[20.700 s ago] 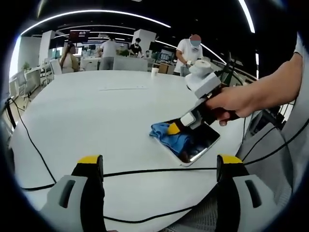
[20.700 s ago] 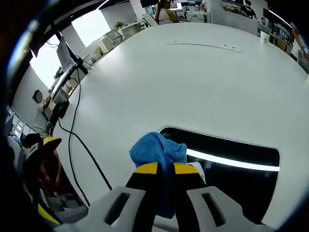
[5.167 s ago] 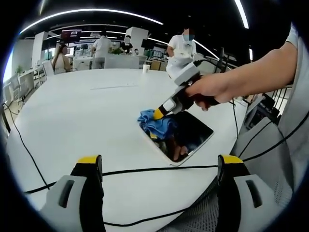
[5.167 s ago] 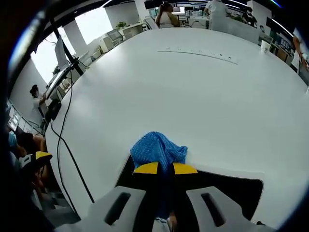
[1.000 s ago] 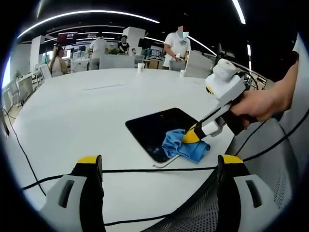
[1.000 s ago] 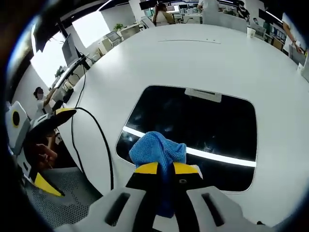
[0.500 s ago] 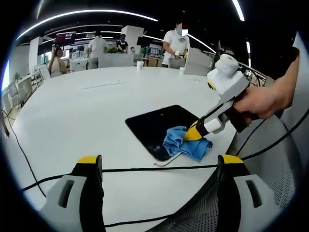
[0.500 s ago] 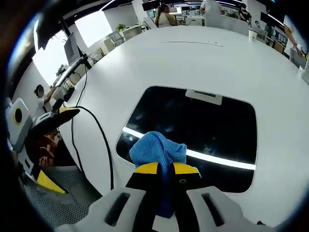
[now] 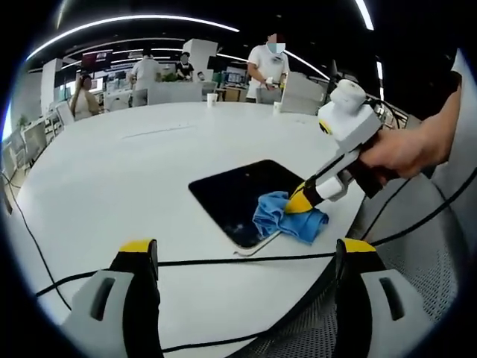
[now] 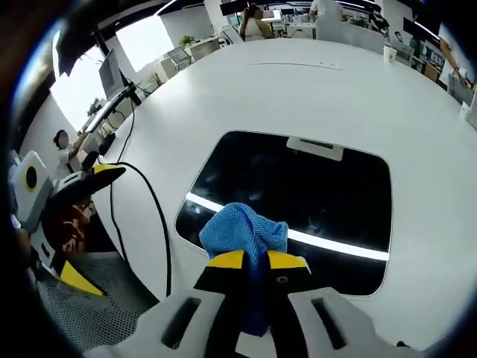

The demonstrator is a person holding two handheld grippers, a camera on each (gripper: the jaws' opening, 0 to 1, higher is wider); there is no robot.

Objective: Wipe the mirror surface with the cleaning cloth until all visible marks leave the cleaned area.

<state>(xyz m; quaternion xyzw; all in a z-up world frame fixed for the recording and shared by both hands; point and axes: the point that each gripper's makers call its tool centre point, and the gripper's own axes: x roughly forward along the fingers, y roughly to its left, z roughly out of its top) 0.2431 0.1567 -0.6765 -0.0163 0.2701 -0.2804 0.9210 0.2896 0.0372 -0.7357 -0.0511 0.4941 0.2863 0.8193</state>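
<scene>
- The right hand-held gripper [image 10: 255, 262] has its yellow-tipped jaws clamped together on a bunched blue cleaning cloth [image 10: 242, 233], which sticks out ahead of the tips.
- In the left gripper view the same right hand-held gripper [image 9: 299, 203] comes in from the right, held by a person's hand [image 9: 402, 153], and presses the cleaning cloth [image 9: 287, 217] down at the near right corner of the mirror [image 9: 238, 197].
- There the cloth lies partly on the dark glass and partly over its edge onto the white counter [image 9: 119, 171].
- The mirror [image 10: 298, 201] is a dark rectangle with rounded corners lying flat on the counter [image 10: 298, 97]; in the right gripper view it reflects a bright strip of ceiling light running across it just beyond the cloth.
- The left hand-held gripper [image 9: 247, 257] is held with its jaws wide apart and nothing between them, near the counter's near edge and well apart from the mirror.
- A black cable [image 9: 223, 262] runs across the counter between the left gripper's jaws and the mirror.
- At the far side of the counter stand a paper cup [image 9: 212, 98] and several people [image 9: 267, 66].
</scene>
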